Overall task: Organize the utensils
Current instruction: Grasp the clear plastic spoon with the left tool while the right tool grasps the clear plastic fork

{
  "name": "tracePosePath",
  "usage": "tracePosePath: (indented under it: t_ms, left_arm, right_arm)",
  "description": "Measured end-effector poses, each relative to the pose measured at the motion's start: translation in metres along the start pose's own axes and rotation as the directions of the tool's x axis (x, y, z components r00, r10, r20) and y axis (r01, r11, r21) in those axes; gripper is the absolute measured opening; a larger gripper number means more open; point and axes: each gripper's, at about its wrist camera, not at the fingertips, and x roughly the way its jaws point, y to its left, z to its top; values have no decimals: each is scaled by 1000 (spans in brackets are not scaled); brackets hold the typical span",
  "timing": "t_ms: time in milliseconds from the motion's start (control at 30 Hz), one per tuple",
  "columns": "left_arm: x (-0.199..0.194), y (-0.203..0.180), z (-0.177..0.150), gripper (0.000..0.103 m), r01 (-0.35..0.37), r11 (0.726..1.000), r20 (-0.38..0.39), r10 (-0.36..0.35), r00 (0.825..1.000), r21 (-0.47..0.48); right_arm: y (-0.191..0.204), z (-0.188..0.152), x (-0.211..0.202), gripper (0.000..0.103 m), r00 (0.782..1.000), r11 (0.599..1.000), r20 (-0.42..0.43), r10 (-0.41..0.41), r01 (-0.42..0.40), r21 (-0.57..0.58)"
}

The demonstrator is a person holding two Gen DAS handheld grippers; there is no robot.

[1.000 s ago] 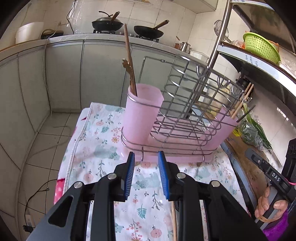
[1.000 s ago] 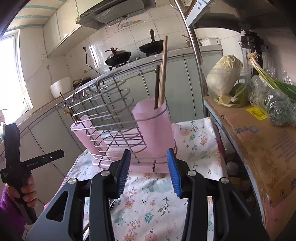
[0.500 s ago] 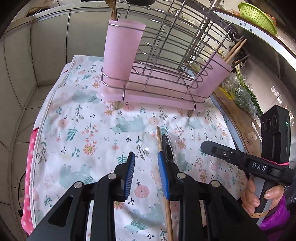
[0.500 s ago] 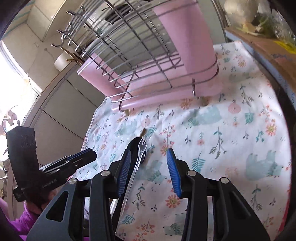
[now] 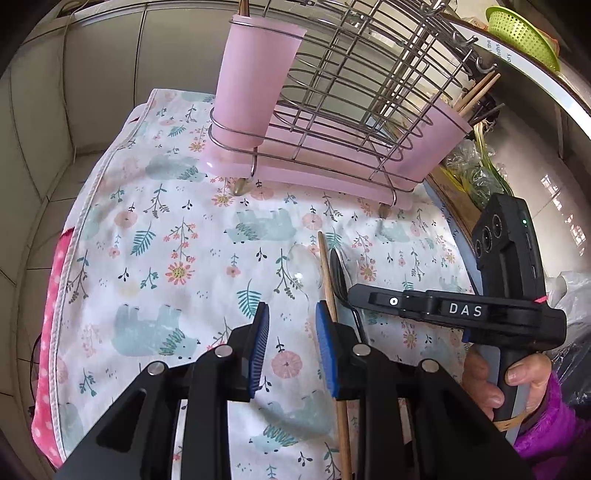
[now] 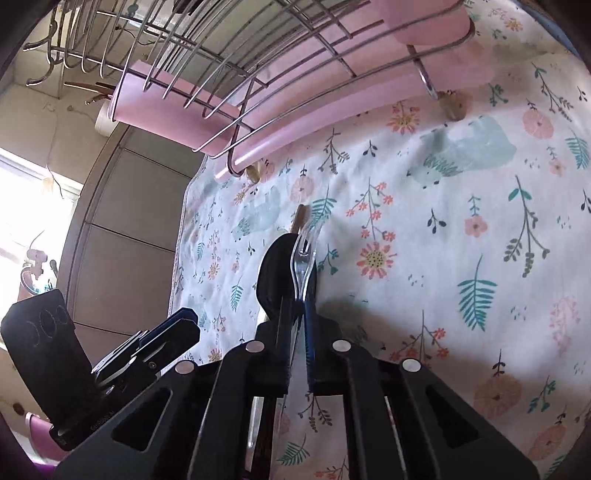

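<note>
A wire rack (image 5: 354, 85) with pink cups (image 5: 255, 81) stands at the far end of the floral cloth (image 5: 177, 236). A wooden chopstick (image 5: 332, 317), a black spoon (image 5: 341, 277) and a clear plastic fork (image 6: 304, 254) lie on the cloth. My right gripper (image 6: 299, 332) is low over them, its fingers closed on the clear fork's handle, with the black spoon (image 6: 277, 273) just left of it. It shows from the side in the left wrist view (image 5: 369, 299). My left gripper (image 5: 291, 332) is open and empty, just left of the chopstick.
A pink dotted cloth edge (image 5: 51, 295) hangs at the left. Grey cabinets (image 5: 92, 74) stand behind. A board with greens (image 5: 472, 173) and a shelf with a green colander (image 5: 524, 33) are on the right.
Both grippers came down toward the cloth. My right gripper went from open to closed on the clear fork. My left gripper stayed open.
</note>
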Motion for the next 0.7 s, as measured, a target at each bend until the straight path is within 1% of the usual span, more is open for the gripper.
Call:
tracePosePath:
  t_ms: [67, 233, 400, 433, 500, 533, 600, 700]
  left_arm:
    - [5, 1, 1, 25, 14, 1000, -18, -14, 1000, -10]
    - [21, 1, 6, 25, 65, 997, -79, -69, 994, -44]
    - [44, 3, 12, 24, 68, 995, -157, -79, 984, -74]
    - [50, 3, 13, 21, 64, 995, -175, -77, 982, -79]
    - [58, 3, 15, 20, 62, 994, -194, -79, 978, -89]
    - [59, 2, 16, 19, 62, 995, -192, -77, 978, -83]
    - [60, -2, 17, 8, 71, 995, -194, -83, 978, -68]
    - [53, -6, 17, 4, 61, 997, -168, -67, 984, -44]
  right_arm:
    - [0, -1, -8, 3, 999, 1000, 30, -18, 18, -8]
    - [-7, 0, -36, 3, 990, 996, 112, -88, 90, -15]
    - [-15, -2, -54, 3, 979, 990, 149, -138, 142, -18]
    - [-16, -2, -55, 3, 977, 987, 151, -151, 156, -23]
    - [-19, -4, -57, 3, 975, 986, 151, -162, 167, -25]
    - [-21, -5, -58, 3, 976, 986, 148, -162, 168, -24]
    - [-23, -6, -56, 3, 975, 984, 140, -170, 176, -25]
    - [-24, -8, -53, 3, 974, 981, 130, -184, 189, -29]
